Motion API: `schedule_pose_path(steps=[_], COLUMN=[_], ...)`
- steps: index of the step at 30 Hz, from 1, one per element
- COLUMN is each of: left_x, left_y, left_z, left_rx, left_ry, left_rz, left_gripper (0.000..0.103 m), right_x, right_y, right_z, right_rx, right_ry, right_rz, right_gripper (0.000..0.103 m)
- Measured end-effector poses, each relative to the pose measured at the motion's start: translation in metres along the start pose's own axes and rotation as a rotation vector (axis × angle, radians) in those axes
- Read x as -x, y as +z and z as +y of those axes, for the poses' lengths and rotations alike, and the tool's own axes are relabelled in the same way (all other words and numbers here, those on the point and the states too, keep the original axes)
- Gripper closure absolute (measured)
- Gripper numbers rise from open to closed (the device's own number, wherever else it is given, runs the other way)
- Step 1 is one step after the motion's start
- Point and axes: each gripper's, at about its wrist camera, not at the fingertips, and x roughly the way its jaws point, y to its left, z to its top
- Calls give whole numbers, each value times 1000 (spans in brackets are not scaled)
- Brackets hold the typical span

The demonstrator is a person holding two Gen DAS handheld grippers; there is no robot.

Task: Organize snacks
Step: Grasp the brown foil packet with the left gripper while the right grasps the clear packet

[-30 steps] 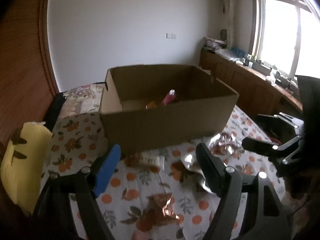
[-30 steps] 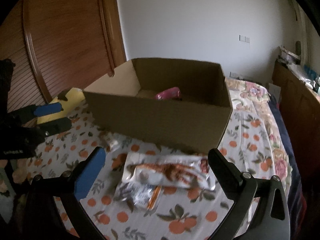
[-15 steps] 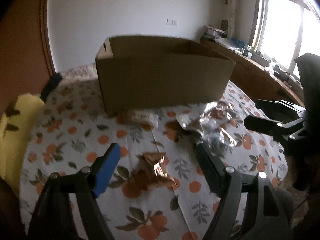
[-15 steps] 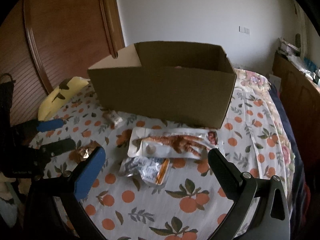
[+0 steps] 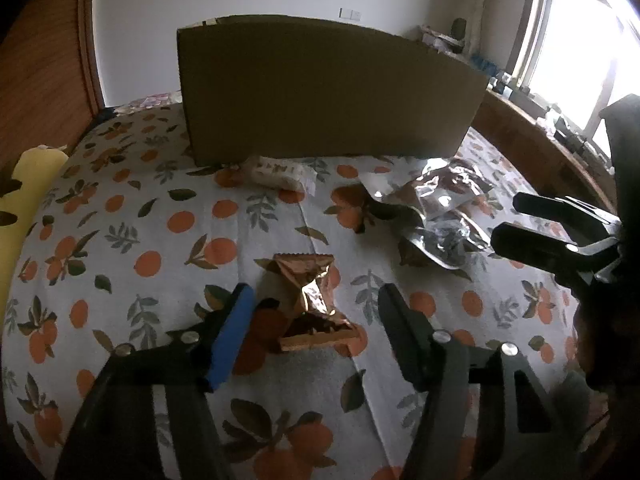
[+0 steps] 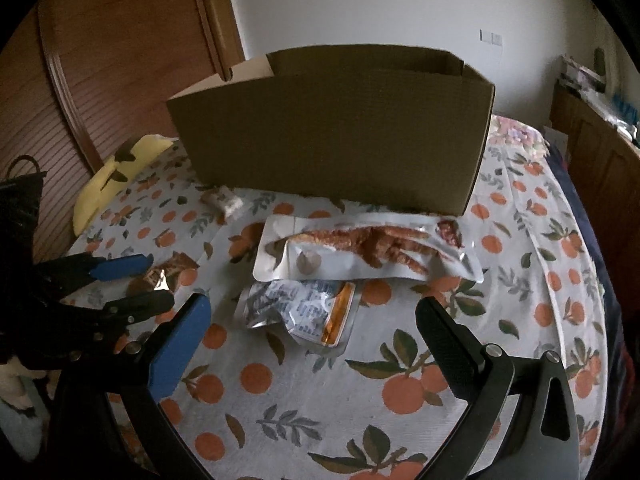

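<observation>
A crinkled brown snack packet [image 5: 308, 296] lies on the orange-print bedsheet. My left gripper [image 5: 314, 300] is low over it with a finger on each side. Its jaws are closing, and the pads stand just clear of the packet. The right wrist view shows that left gripper [image 6: 158, 280] beside the same brown packet [image 6: 160, 276]. My right gripper [image 6: 312, 308] hangs open above a small silver packet [image 6: 300, 308]. Just beyond it lies a long silver pouch [image 6: 368, 248] of reddish food. The cardboard box [image 5: 320, 88] stands behind them, its inside hidden.
A small white wrapped snack [image 5: 280, 170] lies against the box's front left corner. A yellow cushion [image 5: 16, 208] sits at the bed's left edge beside a wooden wardrobe [image 6: 120, 60]. A wooden cabinet [image 5: 540, 148] under the window runs along the right.
Both grippers have sunk toward the bed, so the box's inside dropped out of sight. The left jaws have narrowed around the brown packet. The right jaws stay wide.
</observation>
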Motion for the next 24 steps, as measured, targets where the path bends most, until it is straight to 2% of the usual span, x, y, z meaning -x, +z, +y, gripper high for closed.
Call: schedule_pose_path(steps=[4, 7, 9, 15, 24], left_x=[-7, -9, -9, -6, -2], left_y=[1, 2, 2, 1, 1], left_z=[-1, -3, -3, 0, 13], left_rx=[-2, -20, -31, -52, -10], left_ry=[15, 33, 46, 13, -38], left_rz=[10, 10, 4, -6, -28], left_gripper=[47, 56, 72, 82, 82], right_x=[-6, -10, -12, -22, -50], right_y=[-3, -4, -4, -1, 7], right_z=[-3, -3, -3, -4, 4], right_rx=[-11, -13, -12, 7, 66], right_ry=[3, 4, 5, 11, 20], right_rz=[12, 18, 22, 50, 149], right_gripper=[0, 0, 0, 0, 0])
